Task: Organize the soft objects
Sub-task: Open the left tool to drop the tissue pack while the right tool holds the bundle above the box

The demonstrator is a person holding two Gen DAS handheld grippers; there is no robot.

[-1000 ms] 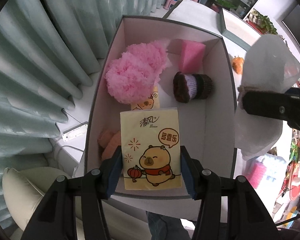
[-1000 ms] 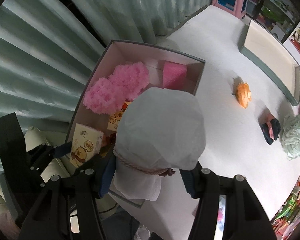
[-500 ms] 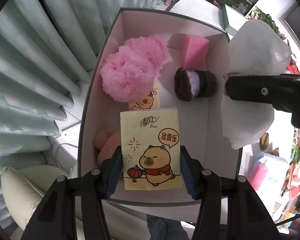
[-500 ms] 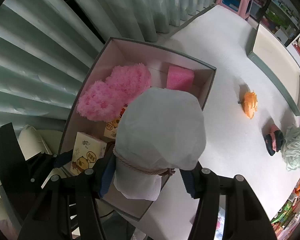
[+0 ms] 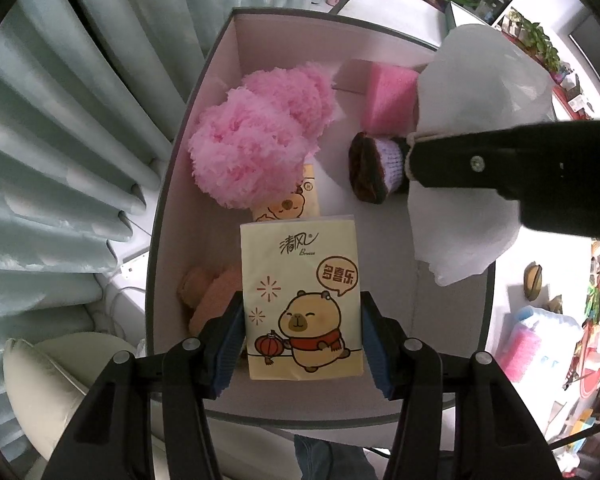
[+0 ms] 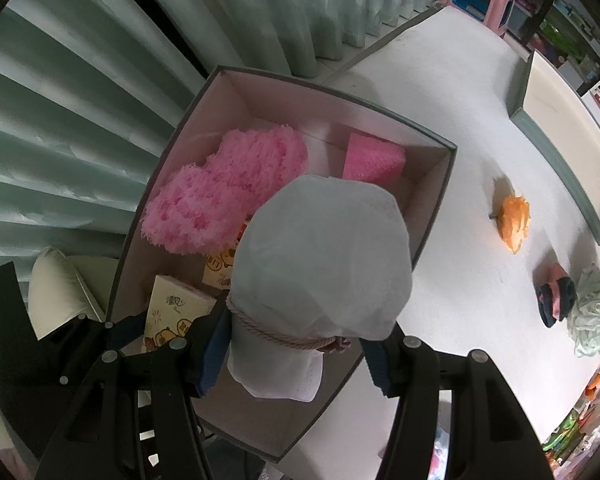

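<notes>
Pale green curtains (image 6: 100, 92) hang behind a white tabletop (image 6: 460, 152) on which a grey-rimmed box (image 5: 204, 92) stands open. The left gripper (image 5: 303, 344) points down into the box, its fingers (image 5: 228, 340) partly closed and pressing both sides of a yellow tissue pack (image 5: 300, 292) printed with a cartoon capybara. Ahead of those fingers inside the box lie a second tissue pack (image 5: 288, 208), a fluffy pink pom-pom (image 5: 256, 144), a pink sponge (image 5: 388, 100) and a brown and lilac knitted piece (image 5: 376, 168); an orange plush thing (image 5: 208, 296) sits just left of the held pack.

The right gripper (image 6: 296, 356) also points down, over the box's right side. Its fingers (image 6: 212, 352) stand about half open and clamp a white cloth pouch (image 6: 324, 256) at its neck, where a pink cord (image 6: 284, 336) ties it. The pouch's round body juts beyond the fingertips, hiding part of the box.

To the right of those fingers, out on the tabletop, lie an orange pom-pom (image 6: 514, 220), a black and pink item (image 6: 556, 300) and a mint green fluffy ball (image 6: 598, 312), with a grey-green tray (image 6: 556, 164) farther off.
</notes>
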